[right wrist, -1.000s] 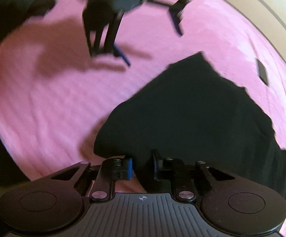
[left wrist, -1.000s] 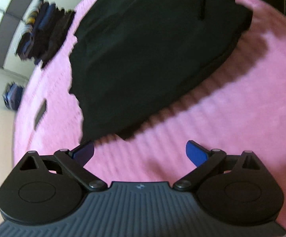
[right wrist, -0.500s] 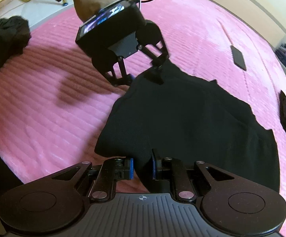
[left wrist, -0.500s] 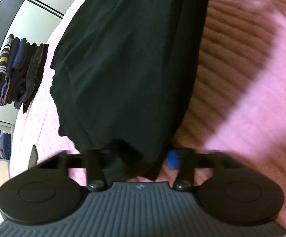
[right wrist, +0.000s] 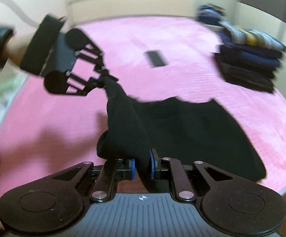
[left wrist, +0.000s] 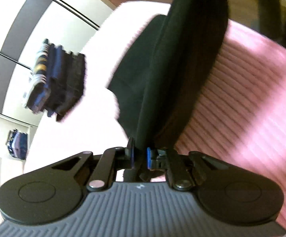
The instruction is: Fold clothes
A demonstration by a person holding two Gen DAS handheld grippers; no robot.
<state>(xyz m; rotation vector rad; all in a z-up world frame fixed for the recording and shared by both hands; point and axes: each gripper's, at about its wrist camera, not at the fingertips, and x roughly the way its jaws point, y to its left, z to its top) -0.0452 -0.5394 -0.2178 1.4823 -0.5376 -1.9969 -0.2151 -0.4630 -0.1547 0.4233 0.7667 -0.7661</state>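
My left gripper and right gripper each pinch an edge of the black garment, lifted partly off the pink bed. Folding looks barely begun; a finished stack sits near.

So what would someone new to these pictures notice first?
The black garment stands out against the pink bedspread, gathered up along one edge. That edge is pinched by both the left gripper and the right gripper. A stack of folded clothes sits at the bed's far right.
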